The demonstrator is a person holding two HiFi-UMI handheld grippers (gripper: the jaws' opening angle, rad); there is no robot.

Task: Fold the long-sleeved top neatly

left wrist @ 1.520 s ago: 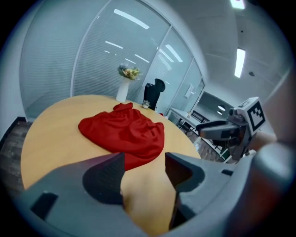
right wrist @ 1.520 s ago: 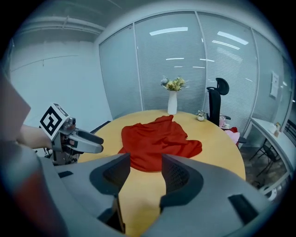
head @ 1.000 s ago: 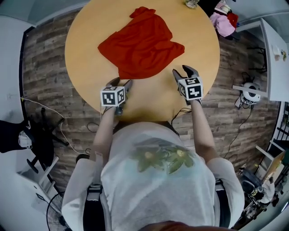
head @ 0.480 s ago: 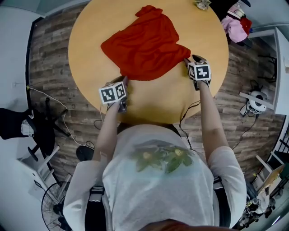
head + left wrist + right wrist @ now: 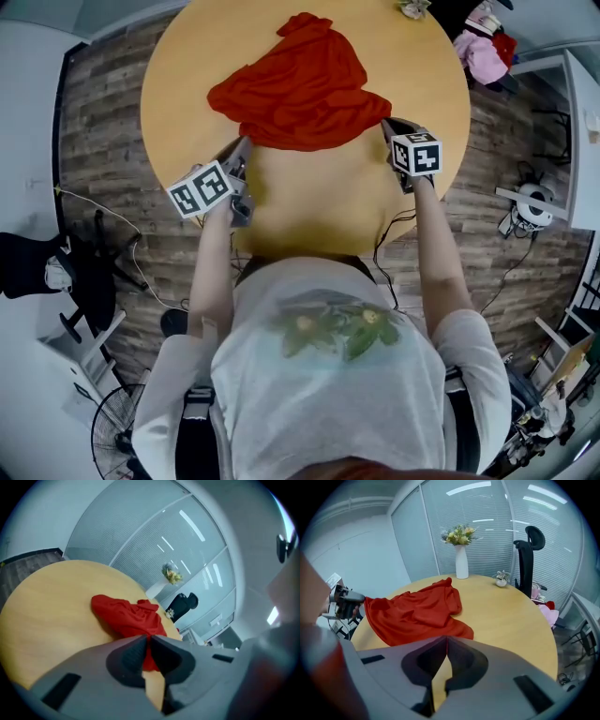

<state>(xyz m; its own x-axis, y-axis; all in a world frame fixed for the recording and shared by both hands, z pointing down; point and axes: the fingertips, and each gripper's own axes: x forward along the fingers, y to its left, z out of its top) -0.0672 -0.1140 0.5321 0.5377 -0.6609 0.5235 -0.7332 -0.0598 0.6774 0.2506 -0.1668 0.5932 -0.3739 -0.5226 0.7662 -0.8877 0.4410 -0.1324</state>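
Fabric of red long-sleeved top [image 5: 127, 616] caught in left gripper [image 5: 149, 638], jaws just drawn closer and clamped on its near hem, rest heaped ahead of tips on round wooden table [image 5: 42, 620]. Saw right gripper [image 5: 446, 638] pressed fully shut too, thin red sliver of garment's corner nipped at tips, bulk spread out ahead and to left of them.

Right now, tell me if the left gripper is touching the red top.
Touching. The left gripper view shows the left gripper, whose jaws have just been closing, pinching the red top between them.
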